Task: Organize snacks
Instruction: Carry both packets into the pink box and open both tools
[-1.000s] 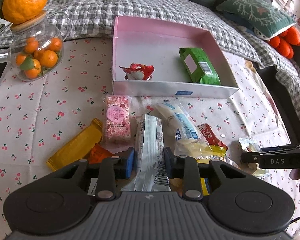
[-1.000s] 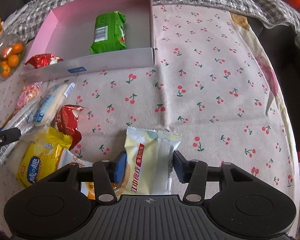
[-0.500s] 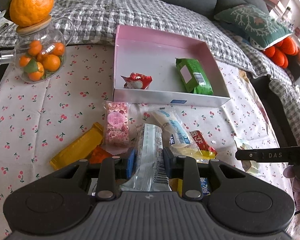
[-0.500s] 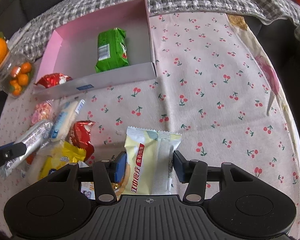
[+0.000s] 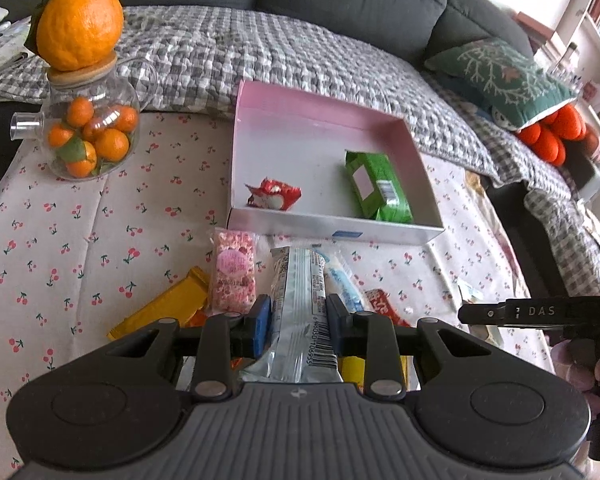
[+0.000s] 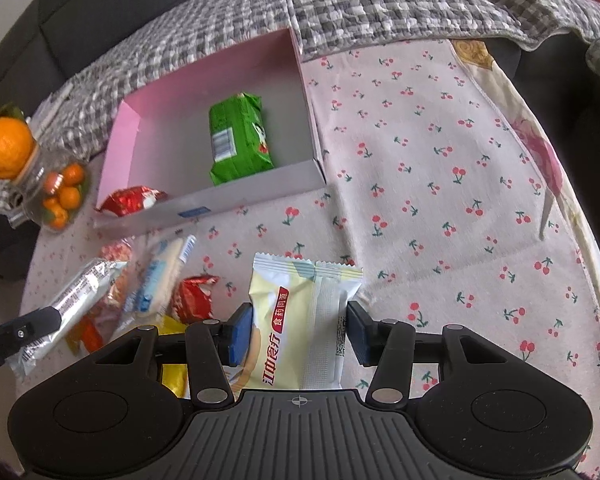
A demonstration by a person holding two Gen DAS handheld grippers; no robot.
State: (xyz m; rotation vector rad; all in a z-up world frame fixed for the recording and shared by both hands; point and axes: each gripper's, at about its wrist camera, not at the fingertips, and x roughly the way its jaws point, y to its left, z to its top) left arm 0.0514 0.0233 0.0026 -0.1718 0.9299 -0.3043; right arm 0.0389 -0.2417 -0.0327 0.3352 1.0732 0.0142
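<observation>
My left gripper [image 5: 298, 322] is shut on a silver snack bar [image 5: 300, 308] held above the table. My right gripper [image 6: 298, 330] is shut on a cream biscuit packet [image 6: 296, 316], also lifted. Beyond both stands the pink box [image 5: 320, 120] [image 6: 204, 84], holding a green packet [image 5: 378, 184] [image 6: 238, 138] and a red wrapped sweet [image 5: 274, 194] [image 6: 130, 200]. On the cherry-print cloth lie a pink candy pack [image 5: 234, 270], a yellow bar [image 5: 160, 312], a white and blue stick pack [image 6: 158, 280] and a red snack [image 6: 194, 296]. The right gripper's side [image 5: 540, 314] shows in the left wrist view.
A glass jar of small oranges [image 5: 86, 136] with a big orange [image 5: 78, 20] on its lid stands at the far left. A checked blanket [image 5: 260, 52] covers the sofa behind the table. A green cushion [image 5: 504, 76] lies at the right. Bare cloth [image 6: 440, 160] spreads right of the box.
Both grippers have risen with their packets, so the table and box look farther and more of the sofa shows. Both grips stay the same.
</observation>
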